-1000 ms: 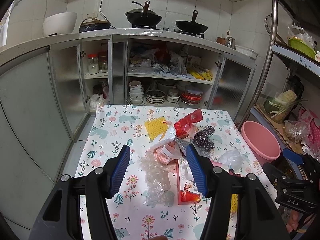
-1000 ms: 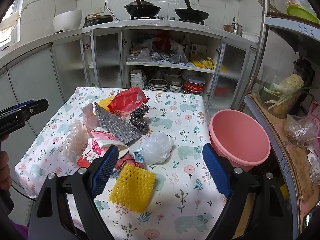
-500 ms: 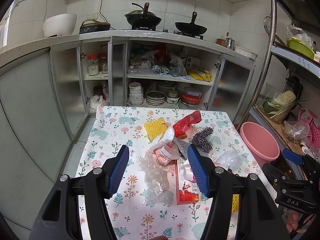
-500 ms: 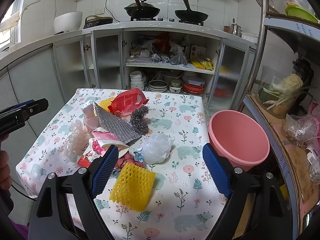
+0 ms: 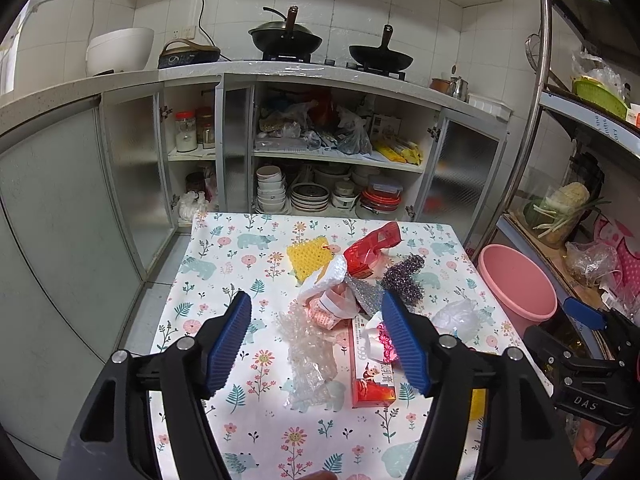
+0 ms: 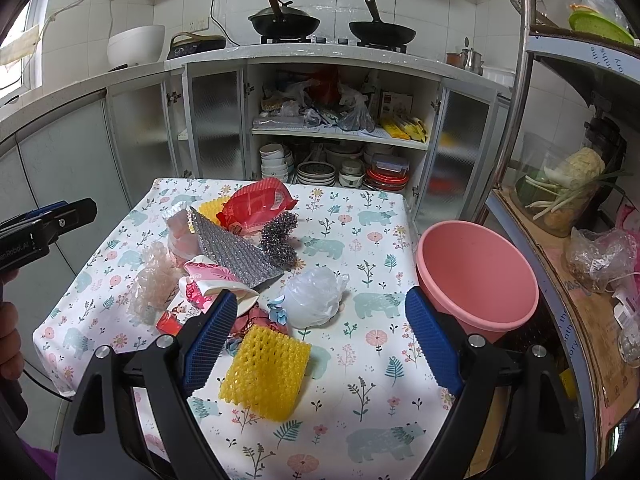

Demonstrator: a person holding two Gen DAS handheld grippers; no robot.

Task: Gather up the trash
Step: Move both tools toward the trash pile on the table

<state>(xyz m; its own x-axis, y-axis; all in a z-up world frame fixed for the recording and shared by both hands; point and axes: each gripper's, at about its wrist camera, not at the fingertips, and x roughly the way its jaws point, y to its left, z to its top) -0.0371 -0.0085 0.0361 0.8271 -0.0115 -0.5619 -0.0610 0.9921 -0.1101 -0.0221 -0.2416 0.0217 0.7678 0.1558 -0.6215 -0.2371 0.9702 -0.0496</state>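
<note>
A heap of trash lies on the flowered tablecloth (image 5: 224, 280): crumpled clear plastic (image 5: 306, 356), a red carton (image 5: 370, 376), a red wrapper (image 5: 372, 246), a yellow foam net (image 5: 310, 258) and a steel scourer (image 5: 404, 276). My left gripper (image 5: 316, 344) hovers above the near side of the heap, its jaws opening, nothing between them. In the right wrist view a second yellow foam net (image 6: 266, 372) lies nearest, beside a white plastic bag (image 6: 314, 296) and silver foil sheet (image 6: 232, 250). My right gripper (image 6: 316, 340) hangs open over them, holding nothing.
A pink basin (image 6: 476, 276) stands off the table's right edge. Open cupboards with bowls (image 5: 272, 192) and jars face the table's far side. A metal rack with vegetables (image 6: 568, 188) and bags lines the right. A hand (image 6: 8, 340) holds the left gripper's handle.
The left gripper's jaws have spread wider apart. Both hands have stayed where they were, and the trash has not moved.
</note>
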